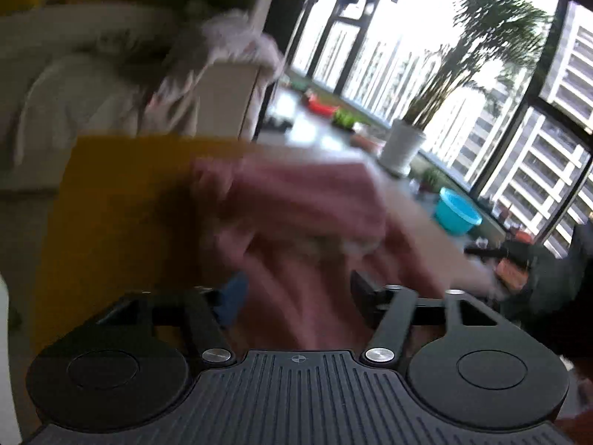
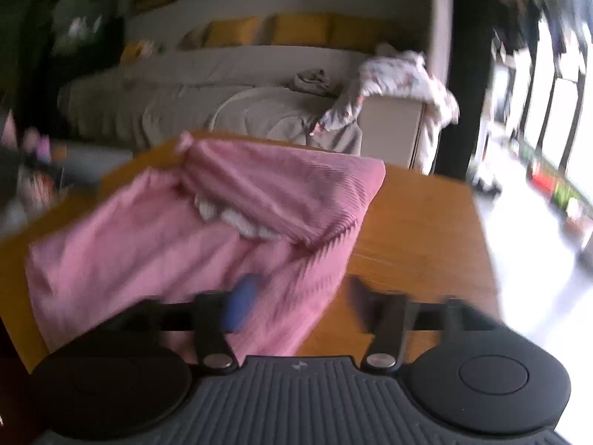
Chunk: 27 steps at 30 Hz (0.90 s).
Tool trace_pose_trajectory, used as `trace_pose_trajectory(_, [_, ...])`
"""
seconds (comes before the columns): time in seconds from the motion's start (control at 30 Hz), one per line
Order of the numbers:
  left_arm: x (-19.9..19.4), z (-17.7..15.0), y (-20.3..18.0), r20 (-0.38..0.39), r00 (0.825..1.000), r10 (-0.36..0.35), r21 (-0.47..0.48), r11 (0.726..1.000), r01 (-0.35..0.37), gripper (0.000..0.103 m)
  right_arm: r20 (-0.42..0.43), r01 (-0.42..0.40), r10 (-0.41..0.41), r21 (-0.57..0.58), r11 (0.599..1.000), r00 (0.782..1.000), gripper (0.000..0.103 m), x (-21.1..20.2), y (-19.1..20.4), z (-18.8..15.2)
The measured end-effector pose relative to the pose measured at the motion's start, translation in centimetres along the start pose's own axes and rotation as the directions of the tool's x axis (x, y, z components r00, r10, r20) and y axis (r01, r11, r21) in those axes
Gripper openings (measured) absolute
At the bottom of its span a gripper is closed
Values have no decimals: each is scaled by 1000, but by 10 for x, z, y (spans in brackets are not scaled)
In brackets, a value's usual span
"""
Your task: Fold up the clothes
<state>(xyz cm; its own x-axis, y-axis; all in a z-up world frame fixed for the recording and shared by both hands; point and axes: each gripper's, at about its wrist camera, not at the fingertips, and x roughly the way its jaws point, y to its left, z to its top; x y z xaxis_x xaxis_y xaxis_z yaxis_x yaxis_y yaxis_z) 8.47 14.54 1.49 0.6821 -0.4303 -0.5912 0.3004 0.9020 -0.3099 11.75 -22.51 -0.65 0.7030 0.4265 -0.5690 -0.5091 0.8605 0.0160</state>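
The wooden table (image 2: 418, 222) fills the middle of both views, and behind it stands a sofa (image 2: 155, 104) covered in pale blankets, with a flowered garment (image 2: 400, 74) draped over its arm. To the right of the table runs a wall of tall windows (image 1: 426, 74); along the floor in front of them stand a potted plant (image 1: 402, 144) and a blue basin (image 1: 457, 215).

Both tools point down at a slant over the near edge of the table. The left gripper (image 1: 292, 293) is badly blurred; its two fingers stand apart with pink cloth bunched across the gap between them, but I cannot tell whether the pads actually press on it. The right gripper (image 2: 292, 300) also has its fingers spread. Its left finger, with a blue pad (image 2: 241, 304), lies over the lower edge of the cloth, while its other finger (image 2: 361, 293) hangs above bare wood just beside that edge; nothing shows as pinched.

The pink garment (image 2: 166, 244) lies on the table, on the left and middle of it as the right wrist camera sees it. It is ribbed, with fine lines running along the fabric. Its top part is folded over the lower part, forming a raised flap, and a bit of white trim (image 2: 237, 222) peeks out from under that flap. A small knot of cloth sticks up at the far edge.
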Motion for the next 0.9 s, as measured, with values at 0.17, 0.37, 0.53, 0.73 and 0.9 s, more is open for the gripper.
trace_pose_trajectory(0.17, [20,-16,-8,-26,1000,-13,49,999,14,56,-61,-52,62,151,987,996,42,49,-16,14])
trace_pose_trajectory(0.37, [52,-26,-8,-69,994,-86,13,996,87,58,-80,-3,11,111,994,997,41,86,-14,16])
trace_pose_trajectory(0.53, [66,-13,-12,-78,989,-129,-20,992,128,58,-82,-25,31,72,997,996,42,75,-19,31])
trace_pose_trajectory(0.73, [32,29,-3,54,994,-90,-41,995,93,81,-3,-11,12,98,995,1000,58,53,-46,59])
trace_pose_trajectory(0.9, [65,62,46,87,995,39,-245,969,-16,80,32,-10,4,184,983,999,60,67,-62,65])
